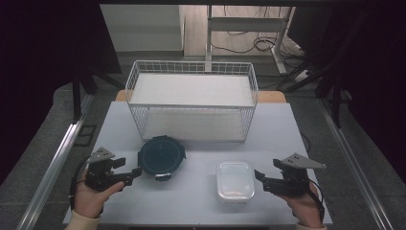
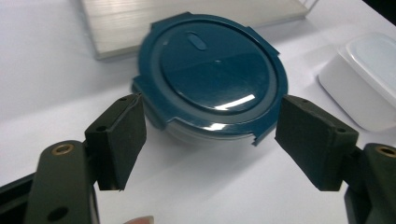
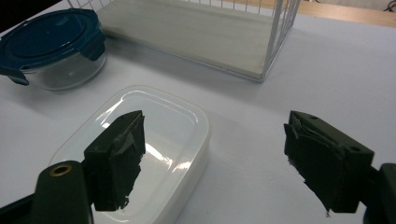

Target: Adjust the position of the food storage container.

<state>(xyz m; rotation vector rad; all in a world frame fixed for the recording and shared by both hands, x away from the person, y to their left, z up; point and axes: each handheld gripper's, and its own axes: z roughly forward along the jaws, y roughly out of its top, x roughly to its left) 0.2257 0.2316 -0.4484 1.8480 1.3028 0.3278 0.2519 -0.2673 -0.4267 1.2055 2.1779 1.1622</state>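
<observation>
A round glass container with a dark blue clip lid (image 1: 161, 157) (image 2: 210, 79) (image 3: 51, 44) stands on the white table, in front of the wire basket. To its right lies a rectangular white lidded box (image 1: 234, 181) (image 2: 369, 79) (image 3: 140, 149). My left gripper (image 1: 135, 174) (image 2: 212, 140) is open just left of the round container, its jaws wide and pointing at it without touching. My right gripper (image 1: 258, 176) (image 3: 212, 158) is open too, just right of the white box, nothing between its pads.
A white wire basket (image 1: 191, 98) (image 3: 275, 37) with a pale board floor stands at the back middle of the table (image 1: 282, 129). A person's hands hold both grippers near the front edge. Desk legs and cables lie on the floor beyond.
</observation>
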